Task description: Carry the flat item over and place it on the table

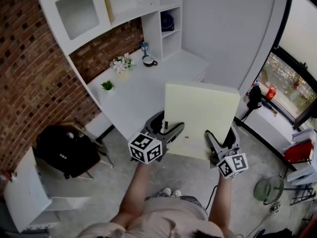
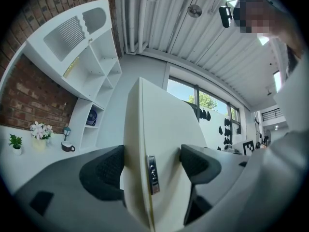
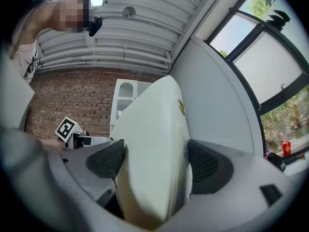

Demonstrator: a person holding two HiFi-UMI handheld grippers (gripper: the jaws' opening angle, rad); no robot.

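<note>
- Over the grey floor (image 1: 124, 148), just short of the white table (image 1: 143, 95), the flat item (image 1: 200, 118) hung in the air, a pale cream panel held by its near edge, clear of the tabletop.
- Left gripper (image 1: 173, 128): the left gripper view showed its jaws clamped on the item's edge (image 2: 159, 124), one dark pad on each face, with a small metal lock (image 2: 152, 174) on the rim between them.
- Right gripper (image 1: 221, 140): the right gripper view showed both pads pressed against the item's two faces (image 3: 154, 120), so these jaws were closed on it as well.
- The grippers gripped the same lower edge, left near one corner, right near the other.
- On the table, well apart from the item, stood a small green plant (image 1: 107, 85), a bunch of flowers (image 1: 121, 62) and a cup (image 1: 148, 61), near the brick wall (image 1: 29, 73).
- A fan (image 1: 267, 188) stood on the floor at the right.
</note>
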